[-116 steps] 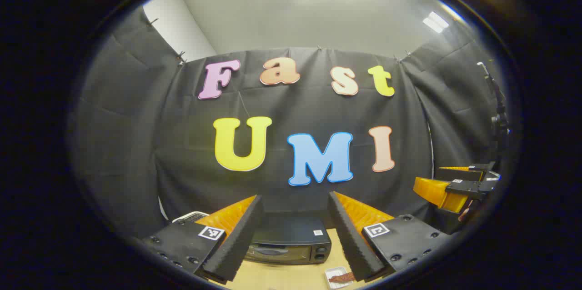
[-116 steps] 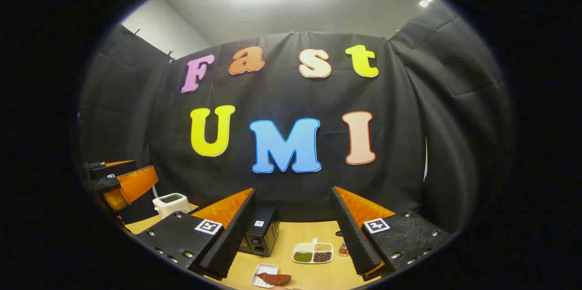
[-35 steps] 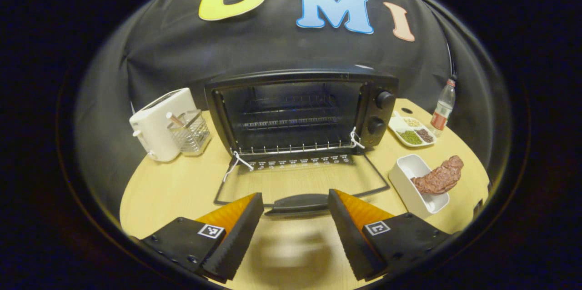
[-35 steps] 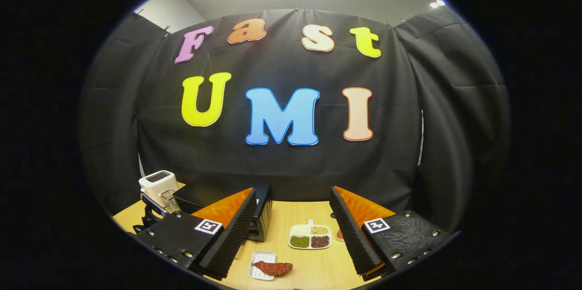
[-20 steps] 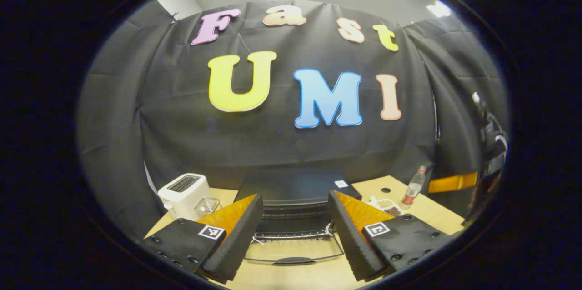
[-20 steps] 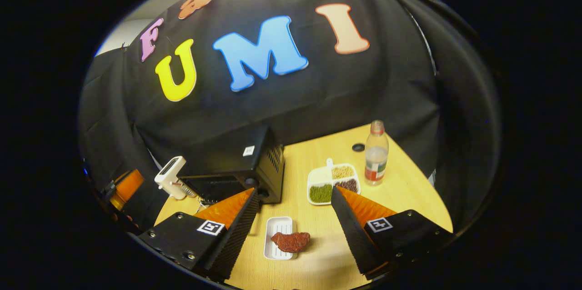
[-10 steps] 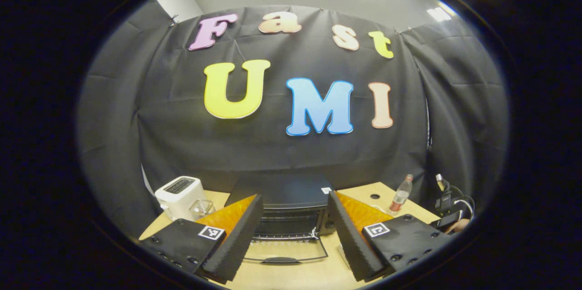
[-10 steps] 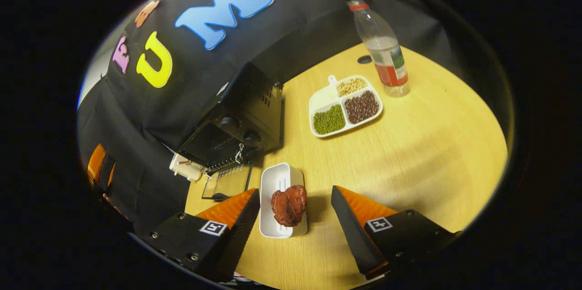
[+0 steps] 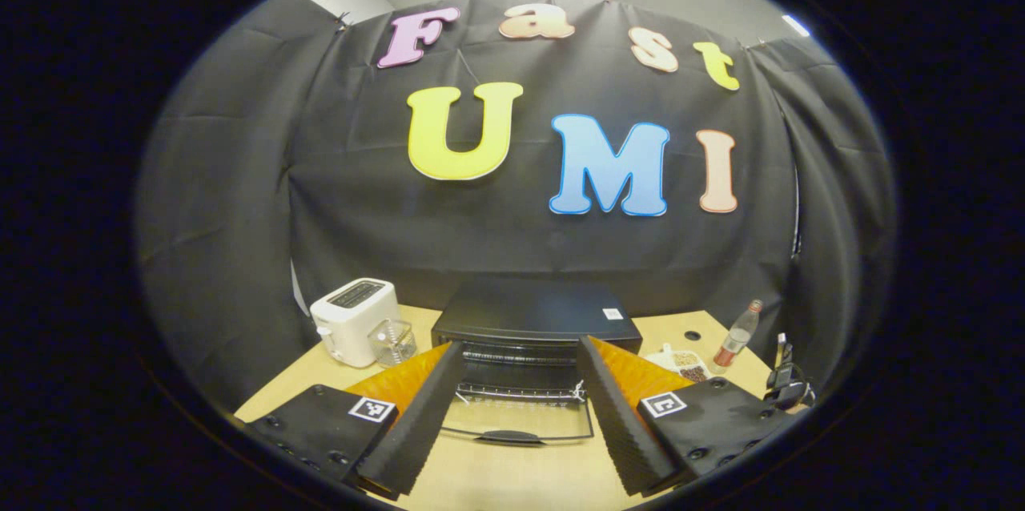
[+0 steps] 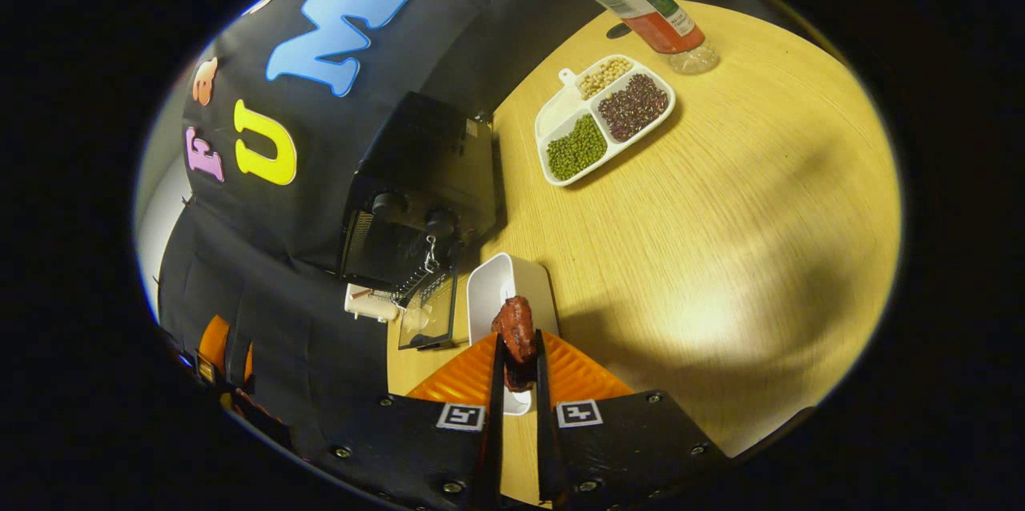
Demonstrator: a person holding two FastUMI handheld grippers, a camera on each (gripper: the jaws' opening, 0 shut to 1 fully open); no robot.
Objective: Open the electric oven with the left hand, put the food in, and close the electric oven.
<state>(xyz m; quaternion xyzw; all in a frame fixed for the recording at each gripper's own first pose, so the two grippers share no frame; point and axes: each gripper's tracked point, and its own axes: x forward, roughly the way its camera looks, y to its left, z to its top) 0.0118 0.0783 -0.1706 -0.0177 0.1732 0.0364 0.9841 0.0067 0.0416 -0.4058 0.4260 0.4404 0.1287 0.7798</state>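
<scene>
Oven (image 9: 535, 323) first, as the left gripper view has it: the black box sits at the lower middle of the frame on the wooden table (image 9: 689, 324), its door (image 9: 516, 419) dropped flat toward the camera with the handle nearest. The left gripper (image 9: 520, 415) hangs back above the table's near edge, its tongs spread wide with nothing between them. A white toaster (image 9: 355, 320) stands at lower left beside a clear holder (image 9: 392, 342); a bottle (image 9: 737, 323) stands at lower right.

In the right gripper view the oven (image 10: 416, 195) lies left of centre, door (image 10: 432, 309) down. Just below it, at the bottom middle, the right gripper (image 10: 518, 363) has its tongs drawn narrow onto the food (image 10: 516, 331), a reddish-brown piece of meat that pokes up over the white dish (image 10: 508, 291). Whether it has left the dish I cannot tell. A divided tray of beans (image 10: 604, 117) and the bottle (image 10: 641, 2) sit at the upper right.

By my reading the opening is done and the pickup is under way. Carrying the food onto the rack, releasing it, and shutting the door are left.
</scene>
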